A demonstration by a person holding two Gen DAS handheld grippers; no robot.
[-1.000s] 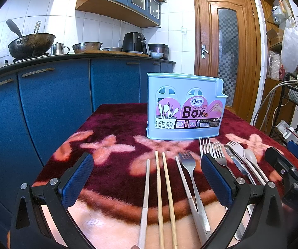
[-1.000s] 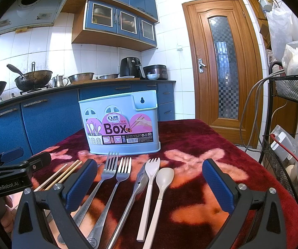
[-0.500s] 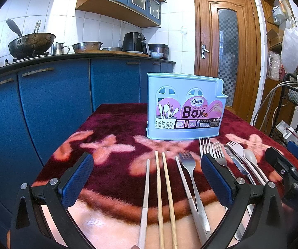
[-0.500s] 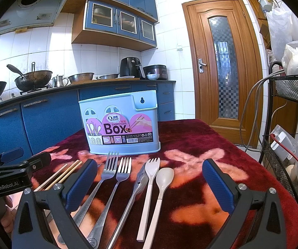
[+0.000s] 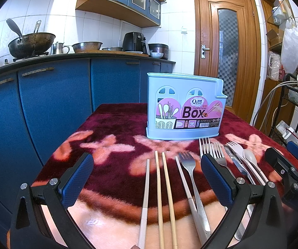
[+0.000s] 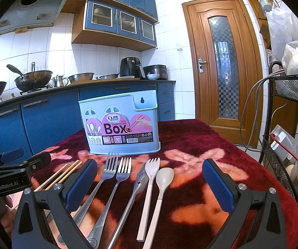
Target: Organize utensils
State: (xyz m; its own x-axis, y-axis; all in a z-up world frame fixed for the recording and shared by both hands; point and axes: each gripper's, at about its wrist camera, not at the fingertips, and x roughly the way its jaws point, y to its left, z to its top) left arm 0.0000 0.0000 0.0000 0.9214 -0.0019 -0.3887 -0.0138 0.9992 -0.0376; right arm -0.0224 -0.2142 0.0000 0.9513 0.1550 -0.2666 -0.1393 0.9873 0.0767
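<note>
A light blue chopsticks box [image 5: 184,108] [image 6: 121,126] stands upright at the far side of a dark red flowered cloth. In front of it lies a row of utensils: a pale chopstick [image 5: 144,195], two wooden chopsticks [image 5: 165,195], steel forks [image 5: 188,166] [image 6: 109,172], a steel knife [image 6: 138,184], a white fork [image 6: 150,188] and a white spoon [image 6: 162,186]. My left gripper [image 5: 146,178] hovers open over the chopsticks. My right gripper [image 6: 149,182] hovers open over the forks, knife and spoon. Neither holds anything.
Blue kitchen cabinets [image 5: 45,108] with woks and pots on the counter run along the left. A wooden door [image 6: 221,62] stands behind the table. A black wire rack [image 6: 290,137] with bags and cables is at the right edge of the table.
</note>
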